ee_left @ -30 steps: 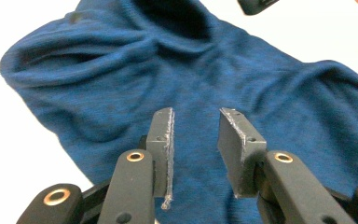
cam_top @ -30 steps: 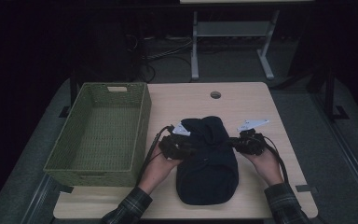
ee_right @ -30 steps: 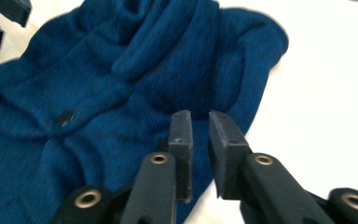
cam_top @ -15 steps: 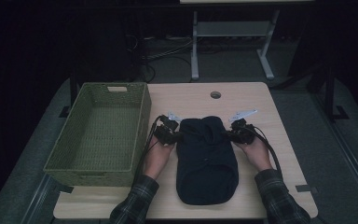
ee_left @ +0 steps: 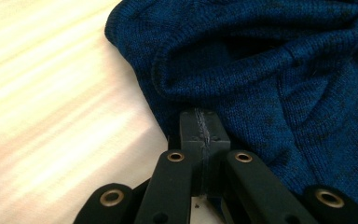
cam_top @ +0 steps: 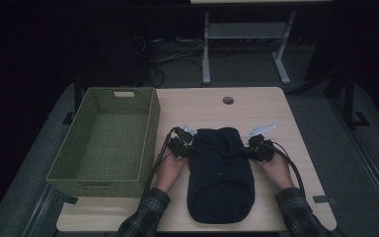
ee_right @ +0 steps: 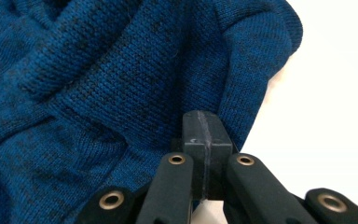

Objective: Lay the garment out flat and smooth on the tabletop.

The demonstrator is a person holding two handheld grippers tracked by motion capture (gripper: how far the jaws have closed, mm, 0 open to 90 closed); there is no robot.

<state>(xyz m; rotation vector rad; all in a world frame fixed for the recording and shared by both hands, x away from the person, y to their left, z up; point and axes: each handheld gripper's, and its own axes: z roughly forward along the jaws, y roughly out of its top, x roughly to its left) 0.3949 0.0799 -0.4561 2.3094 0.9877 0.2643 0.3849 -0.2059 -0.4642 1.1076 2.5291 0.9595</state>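
A dark blue knitted sweater point(cam_top: 220, 173) lies folded flat on the wooden table point(cam_top: 197, 106), collar end away from the person. My left gripper point(cam_top: 191, 147) is at its upper left corner, shut. In the left gripper view the jaws point(ee_left: 199, 122) are pressed together with their tip against the sweater's point(ee_left: 279, 70) edge, and I see no cloth between them. My right gripper point(cam_top: 249, 147) is at the upper right corner, also shut. There the closed tip point(ee_right: 203, 122) rests on the knit point(ee_right: 98, 84) near its folded edge.
A green woven basket point(cam_top: 150, 129) stands empty along the table's left side, close to the left hand. A round cable hole point(cam_top: 228, 100) sits near the far edge. Behind the table are a white desk frame point(cam_top: 206, 54) and cables on the floor.
A second ago the sweater's top was bunched up between the two grippers. It now lies flat and spread, and both hands have sunk to the table at its upper corners.
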